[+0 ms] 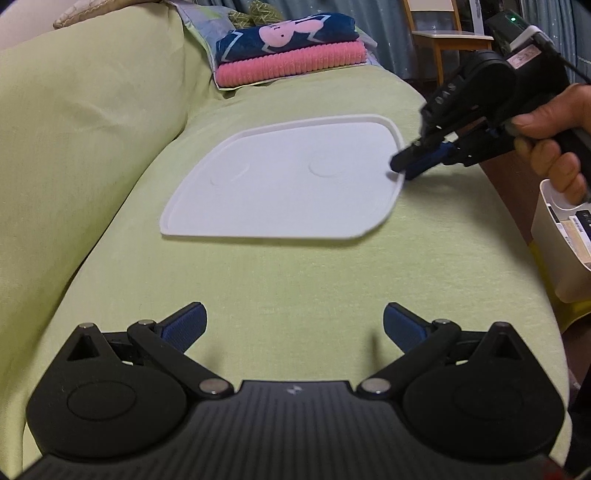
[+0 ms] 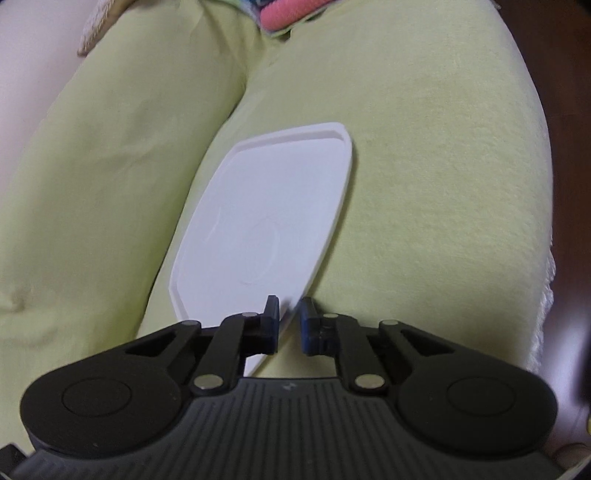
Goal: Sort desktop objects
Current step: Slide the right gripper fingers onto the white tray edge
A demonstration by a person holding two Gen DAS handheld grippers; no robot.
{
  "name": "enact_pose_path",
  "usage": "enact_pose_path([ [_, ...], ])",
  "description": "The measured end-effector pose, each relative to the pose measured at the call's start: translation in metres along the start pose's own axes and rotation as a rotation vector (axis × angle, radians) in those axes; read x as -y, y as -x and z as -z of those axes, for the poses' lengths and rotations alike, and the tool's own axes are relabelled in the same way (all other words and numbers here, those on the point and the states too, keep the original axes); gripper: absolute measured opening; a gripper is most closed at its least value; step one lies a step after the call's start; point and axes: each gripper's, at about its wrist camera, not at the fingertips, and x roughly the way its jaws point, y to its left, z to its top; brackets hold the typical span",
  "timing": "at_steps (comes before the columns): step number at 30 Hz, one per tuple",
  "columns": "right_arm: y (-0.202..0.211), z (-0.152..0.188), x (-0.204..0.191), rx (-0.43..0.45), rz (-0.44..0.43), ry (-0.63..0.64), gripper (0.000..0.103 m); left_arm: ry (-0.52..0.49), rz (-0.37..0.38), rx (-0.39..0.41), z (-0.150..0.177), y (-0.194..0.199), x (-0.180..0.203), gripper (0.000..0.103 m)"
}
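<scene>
White tray/lid [image 1: 280, 184], flat and shallow-rimmed with two faint circular rings moulded into it, lies on the light-green sofa seat [image 1: 295, 273], close to the sofa backrest cushion [image 1: 92, 110] on one long side. Nothing sits on it. Right tool [image 2: 289, 308] is at the tray's near corner by the seat's front side: jaws nearly together with the thin tray edge running between the blue pads, so it looks clamped on the rim; in the left wrist view the same tool [image 1: 400, 168] meets the tray's right edge at a downward slant. A hand [image 1: 550, 147] wraps the right tool's grip. Left tool [image 1: 294, 321] hangs over bare seat fabric short of the tray, jaws spread wide, nothing between them, not touching the tray. Further back on the seat, well apart from the tray: a folded stack, pink ribbed textile [image 1: 288, 66] under a dark blue one with a pink cartoon print [image 1: 288, 35]. Off the seat's front edge at right, a white open-top box [image 1: 561, 240] with small flat items standing in it; can't tell what they are. A wooden chair [image 1: 443, 37] stands in the background before a curtain.
</scene>
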Motion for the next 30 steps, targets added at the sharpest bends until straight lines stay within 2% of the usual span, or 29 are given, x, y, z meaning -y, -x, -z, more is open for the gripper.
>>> enact_pose_path([
  [7,0.045,0.026,-0.005,-0.202,-0.060,0.132,0.009,0.034,0.025,0.006,0.001,0.026,-0.005,0.102],
  [10,0.075,0.038,0.006,-0.235,-0.044,0.146,0.009,0.049,0.031,0.013,0.000,0.033,-0.007,0.102],
  [12,0.095,0.042,0.020,-0.216,-0.006,0.139,0.009,0.058,0.039,0.019,-0.003,0.034,-0.008,0.102],
  [15,0.112,0.037,0.047,-0.139,0.054,0.095,0.011,0.085,0.068,0.025,-0.012,0.022,-0.013,0.102],
  [17,0.119,0.033,0.058,-0.095,0.031,0.055,0.015,0.106,0.089,0.027,-0.019,0.011,-0.017,0.102],
  [21,0.114,0.031,0.062,-0.047,0.048,0.068,0.021,0.148,0.125,0.030,-0.035,-0.017,-0.030,0.102],
  [25,0.099,0.031,0.066,-0.034,0.018,0.037,0.018,0.198,0.144,0.017,-0.051,-0.058,-0.049,0.102],
  [29,0.090,0.025,0.068,-0.031,0.008,0.021,0.013,0.243,0.195,0.000,-0.059,-0.089,-0.068,0.092],
  [30,0.089,0.023,0.070,-0.030,0.005,0.021,0.008,0.247,0.206,-0.005,-0.061,-0.095,-0.071,0.088],
])
